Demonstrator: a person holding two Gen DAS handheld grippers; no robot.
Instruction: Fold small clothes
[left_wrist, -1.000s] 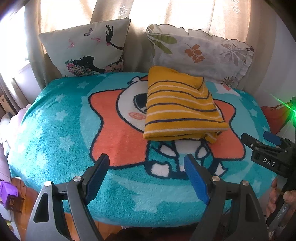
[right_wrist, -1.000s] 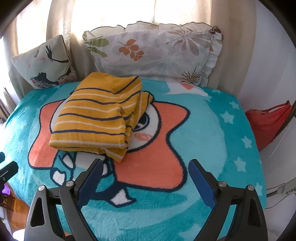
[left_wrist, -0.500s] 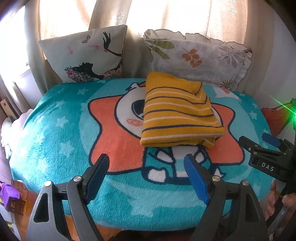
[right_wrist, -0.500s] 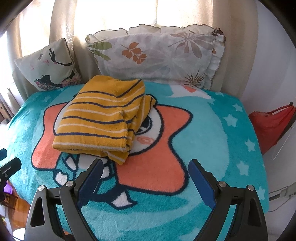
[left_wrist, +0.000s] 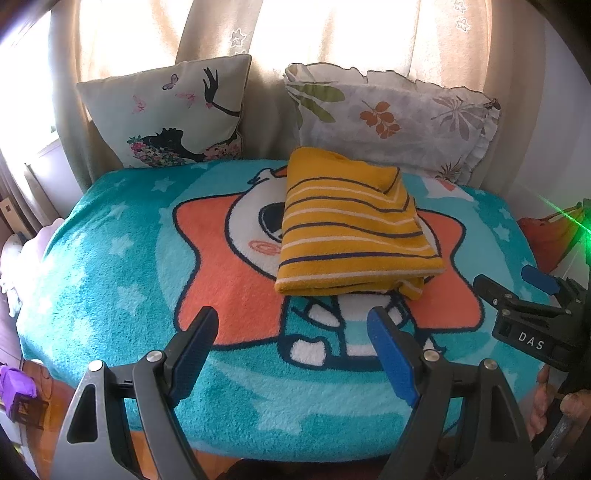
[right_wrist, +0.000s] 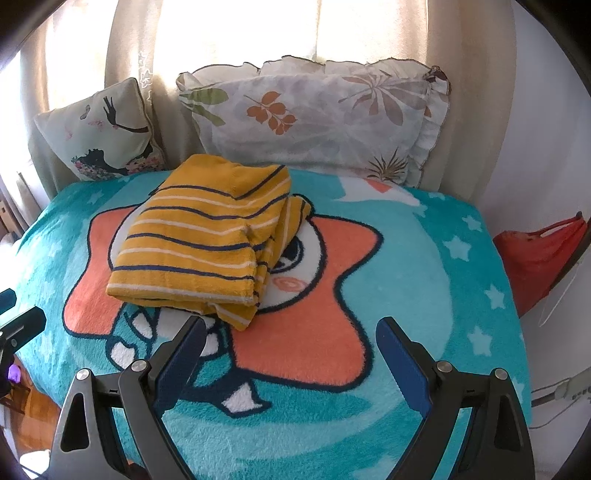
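Both grippers hang above the near edge of the bed, tilted down toward it. The left gripper (left_wrist: 291, 350) has its jaws spread wide with nothing between them, just blanket underneath. Same deal with the right gripper (right_wrist: 291, 360): jaws released, nothing gripped. In the left wrist view you can spot the right gripper's body off to the right edge with some fingers (left_wrist: 541, 393) of the person wrapped around the handle below it. The yellow striped garment (left_wrist: 351, 229) is already folded into a thick rectangle and sits on the teal cartoon blanket (left_wrist: 110, 258), right over the white face of the star character, a bit toward the pillows. Its long axis runs from the near edge toward the leaf-print pillow (left_wrist: 391, 118), with the stripes going across it; a loose folded layer pokes out at the near right corner. The 2nd cushion (left_wrist: 166, 114) with the silhouette print leans against the curtain at back left.
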